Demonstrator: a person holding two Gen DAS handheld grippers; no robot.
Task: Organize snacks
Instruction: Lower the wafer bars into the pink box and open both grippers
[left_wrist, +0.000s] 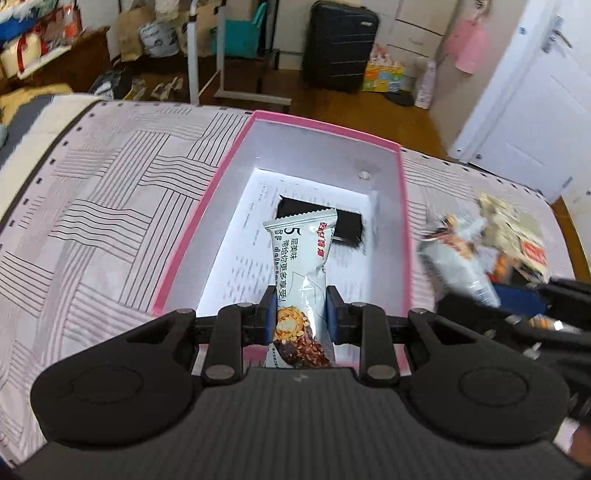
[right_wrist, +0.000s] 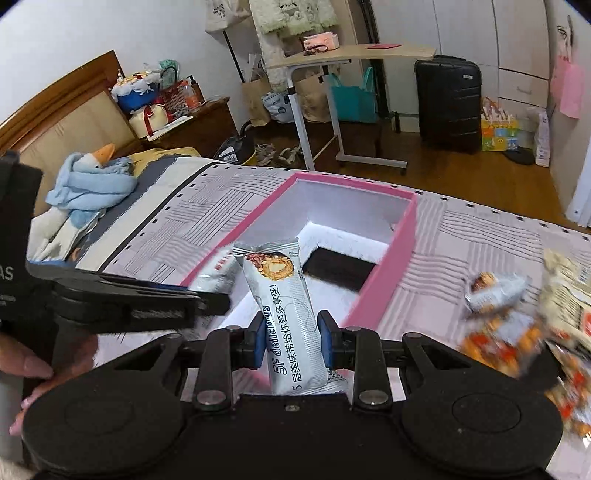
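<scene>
Two blue pads of the left gripper (left_wrist: 301, 308) are clamped on a silver snack bar (left_wrist: 301, 273) in the left wrist view, its free end reaching ahead over the open pink box (left_wrist: 404, 229), with a blurred pile of snacks (left_wrist: 495, 240) off to its right on the patterned bedspread (left_wrist: 110, 206). Through the right wrist camera, the right gripper (right_wrist: 291, 341) is likewise pinched tight on a second silver bar (right_wrist: 284, 314), the box just ahead and the loose snacks to its right.
</scene>
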